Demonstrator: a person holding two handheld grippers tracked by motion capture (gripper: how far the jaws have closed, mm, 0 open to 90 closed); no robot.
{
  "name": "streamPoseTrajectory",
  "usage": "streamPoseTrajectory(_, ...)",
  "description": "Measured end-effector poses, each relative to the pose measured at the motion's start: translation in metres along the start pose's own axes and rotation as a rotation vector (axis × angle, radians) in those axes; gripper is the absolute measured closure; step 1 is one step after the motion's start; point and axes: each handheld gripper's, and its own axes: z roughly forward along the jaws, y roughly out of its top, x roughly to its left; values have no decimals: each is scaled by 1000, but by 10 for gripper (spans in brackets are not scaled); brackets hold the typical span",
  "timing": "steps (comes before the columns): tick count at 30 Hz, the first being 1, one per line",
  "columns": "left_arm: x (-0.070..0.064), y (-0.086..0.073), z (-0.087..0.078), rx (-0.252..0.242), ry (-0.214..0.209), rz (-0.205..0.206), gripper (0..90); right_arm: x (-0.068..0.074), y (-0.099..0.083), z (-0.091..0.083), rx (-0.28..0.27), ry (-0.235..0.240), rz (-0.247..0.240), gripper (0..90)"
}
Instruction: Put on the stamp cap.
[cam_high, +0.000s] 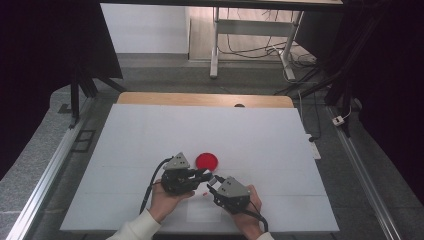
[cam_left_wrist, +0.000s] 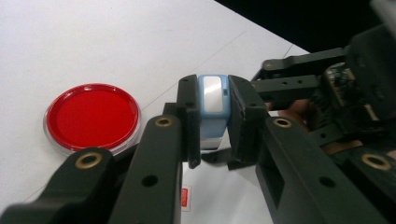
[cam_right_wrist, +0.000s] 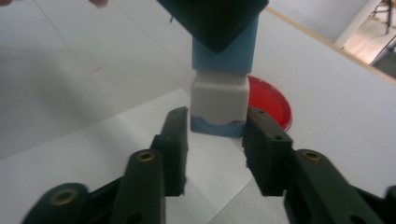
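A small blue block with a white end (cam_left_wrist: 212, 100) is clamped between the black jaws of my left gripper (cam_left_wrist: 213, 121). In the right gripper view the same block (cam_right_wrist: 219, 93) hangs down from above. Its white end sits between the jaws of my right gripper (cam_right_wrist: 217, 140), which stand open close on either side, a thin gap showing at the left jaw. A round red dish (cam_high: 207, 160) lies flat on the white table just beyond both grippers (cam_high: 209, 178). The red dish (cam_left_wrist: 92, 116) is left of my left jaws and also shows behind the block (cam_right_wrist: 273, 105).
A white sheet of paper (cam_high: 202, 212) with a small red mark lies under the grippers near the front edge of the table (cam_high: 150, 135). Its wooden far edge (cam_high: 200, 98) is well away. Metal rails and desk legs stand off the table.
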Motion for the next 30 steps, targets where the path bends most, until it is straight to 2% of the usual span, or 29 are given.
streamPoseTrajectory(5,2,2,-5,-12,5,1,754,-6,-3,-3,-1,24,13,516)
streamPoseTrajectory(8,4,3,-8,-21,9,1,754,-13,-6,-8,-26,46,30,498)
streamPoseTrajectory(15,7,5,-16,-31,21,8,754,-38,-20,-25,8,49,72,485)
streamPoseTrajectory(19,8,5,-17,-26,21,16,753,-52,-29,-39,19,31,87,484)
streamPoseTrajectory(23,8,5,-18,-26,16,26,754,-64,-40,-54,39,-7,100,484)
streamPoseTrajectory(30,9,7,-22,-31,33,40,753,-85,-60,-80,43,-61,138,493)
